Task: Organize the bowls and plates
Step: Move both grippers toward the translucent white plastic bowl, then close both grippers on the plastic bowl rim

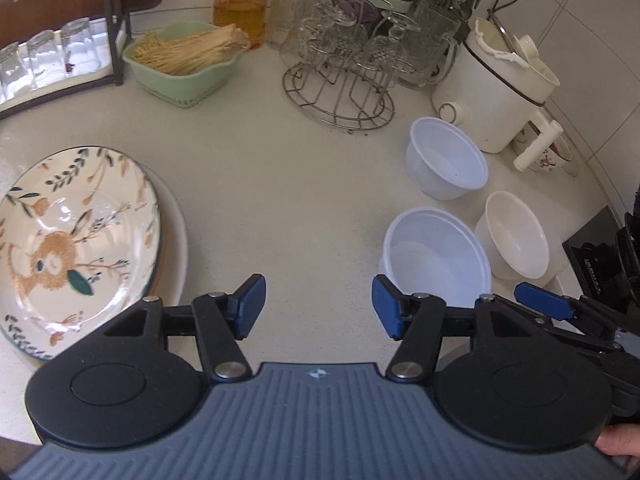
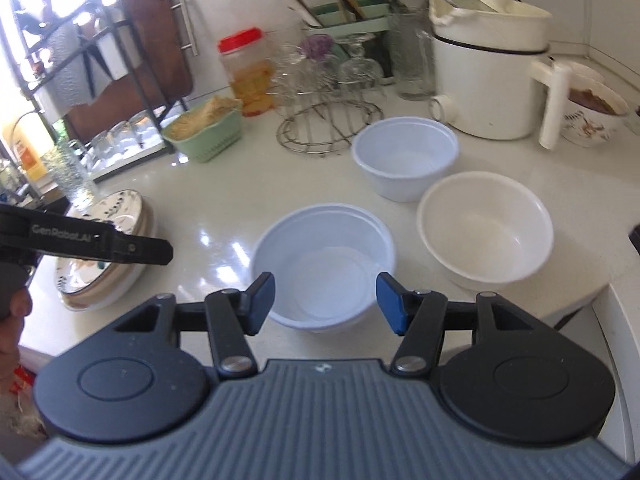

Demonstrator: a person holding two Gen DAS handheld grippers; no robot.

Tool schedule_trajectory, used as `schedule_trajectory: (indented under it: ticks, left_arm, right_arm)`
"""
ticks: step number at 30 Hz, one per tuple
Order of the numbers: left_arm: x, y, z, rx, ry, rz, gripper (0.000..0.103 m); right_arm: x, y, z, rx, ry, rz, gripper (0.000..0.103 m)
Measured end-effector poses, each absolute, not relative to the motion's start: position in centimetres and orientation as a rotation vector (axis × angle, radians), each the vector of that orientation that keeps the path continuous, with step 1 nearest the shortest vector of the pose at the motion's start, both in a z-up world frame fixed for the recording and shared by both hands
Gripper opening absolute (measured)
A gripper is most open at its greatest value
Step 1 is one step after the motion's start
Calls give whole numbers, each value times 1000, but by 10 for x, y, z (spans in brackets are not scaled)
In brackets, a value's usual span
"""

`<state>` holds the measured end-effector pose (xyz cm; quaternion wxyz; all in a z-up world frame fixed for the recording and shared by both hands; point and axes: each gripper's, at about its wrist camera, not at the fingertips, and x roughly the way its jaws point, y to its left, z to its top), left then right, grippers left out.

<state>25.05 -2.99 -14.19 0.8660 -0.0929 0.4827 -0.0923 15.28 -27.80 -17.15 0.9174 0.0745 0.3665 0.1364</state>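
Glossy countertop point(image 2: 224, 208), round plastic bowls point(image 2: 324, 264), floral plate point(image 1: 76, 240)

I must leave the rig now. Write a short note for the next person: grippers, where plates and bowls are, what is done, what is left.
Left gripper: open, empty, over bare counter.
Right gripper: open, empty, in front of the nested translucent white plastic bowls.
Plates: floral rabbit-pattern plate stacked on a plain white plate, on the left.
Loose: small white plastic bowl and cream bowl.
Done: plates stacked, one bowl nested.
Left: stack the two loose bowls.
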Motion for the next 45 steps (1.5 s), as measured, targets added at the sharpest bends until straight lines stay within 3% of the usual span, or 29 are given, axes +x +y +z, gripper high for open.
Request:
schedule_trajectory:
  ticks: [3, 10, 13, 21, 23, 32, 45]
  left_arm:
    - [263, -37, -145, -218, 1016, -230, 64]
    - [280, -46, -160, -320, 1075, -319, 60]
    - [282, -52, -157, -312, 1063, -354, 57]
    - [302, -65, -172, -279, 1098, -356, 35]
    - [305, -72, -172, -209, 1087, -354, 26]
    - [320, -78, -171, -191, 1086, -365, 13]
    - [312, -71, -164, -221, 1075, -344, 9]
  right_arm:
    - [152, -284, -174, 177, 745, 250, 58]
    - [157, -288, -183, 234, 765, 215, 38]
    - [159, -287, -185, 231, 759, 194, 38]
    - [174, -297, -193, 286, 762, 110, 37]
    - [176, -295, -197, 276, 780, 108, 26]
    - [184, -288, -203, 239, 814, 114, 16]
    - [193, -278, -200, 213, 815, 220, 9]
